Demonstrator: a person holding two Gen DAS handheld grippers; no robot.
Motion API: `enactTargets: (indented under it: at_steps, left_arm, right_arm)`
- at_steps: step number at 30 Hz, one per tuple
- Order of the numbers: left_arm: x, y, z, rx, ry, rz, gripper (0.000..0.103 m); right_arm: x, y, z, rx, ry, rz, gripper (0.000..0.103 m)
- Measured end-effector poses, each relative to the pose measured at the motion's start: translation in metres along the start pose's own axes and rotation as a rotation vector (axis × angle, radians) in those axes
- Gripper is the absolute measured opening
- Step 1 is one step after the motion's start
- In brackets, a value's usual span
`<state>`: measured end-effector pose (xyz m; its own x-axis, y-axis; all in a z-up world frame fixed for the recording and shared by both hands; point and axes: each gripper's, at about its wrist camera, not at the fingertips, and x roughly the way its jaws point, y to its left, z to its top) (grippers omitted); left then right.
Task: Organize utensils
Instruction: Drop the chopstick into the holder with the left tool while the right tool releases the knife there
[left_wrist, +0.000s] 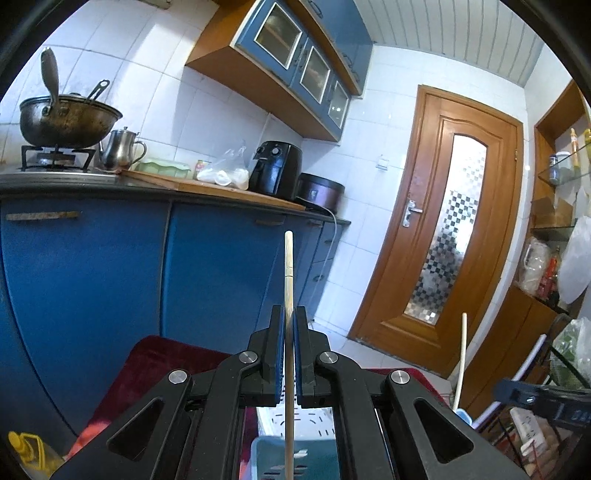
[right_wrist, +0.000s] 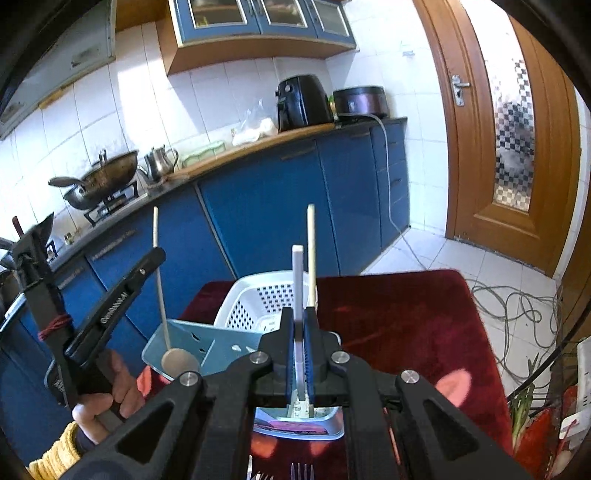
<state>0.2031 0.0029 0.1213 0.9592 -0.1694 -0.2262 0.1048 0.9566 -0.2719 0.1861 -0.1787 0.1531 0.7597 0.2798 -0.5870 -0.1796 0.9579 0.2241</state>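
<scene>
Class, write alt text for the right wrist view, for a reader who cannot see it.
The right tongs are shut on a flat white utensil handle, held upright above a red cloth with a white perforated basket and a pale blue holder. To the left, a hand grips the left tongs, which hold a wooden spoon. Blue kitchen cabinets stand behind.

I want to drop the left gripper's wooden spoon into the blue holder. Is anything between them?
Nothing visible does. The wooden spoon, clamped in the left gripper, has its head right at the rim of the blue holder. The right gripper, shut on a white-handled utensil, sits off to the side.
</scene>
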Motion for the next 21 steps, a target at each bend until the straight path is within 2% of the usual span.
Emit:
enactTargets:
  at_steps: [7,12,17,21]
  left_arm:
    - [-0.005,-0.001,-0.011,0.031,0.014,-0.005,0.004]
    - [-0.008,0.002,-0.016,0.031,0.032,-0.013,0.004]
    - [-0.008,0.000,-0.017,0.038,0.085,-0.044,0.005]
    - [-0.009,-0.005,-0.018,0.049,0.123,-0.053,0.014]
  right_arm:
    - [0.020,0.005,-0.009,-0.005,0.048,0.005,0.007]
    - [0.024,0.003,-0.011,0.015,0.048,0.018,0.008]
    - [0.019,-0.001,-0.011,0.052,0.027,0.048,0.023]
    - [0.011,0.000,-0.012,0.059,0.007,0.069,0.027]
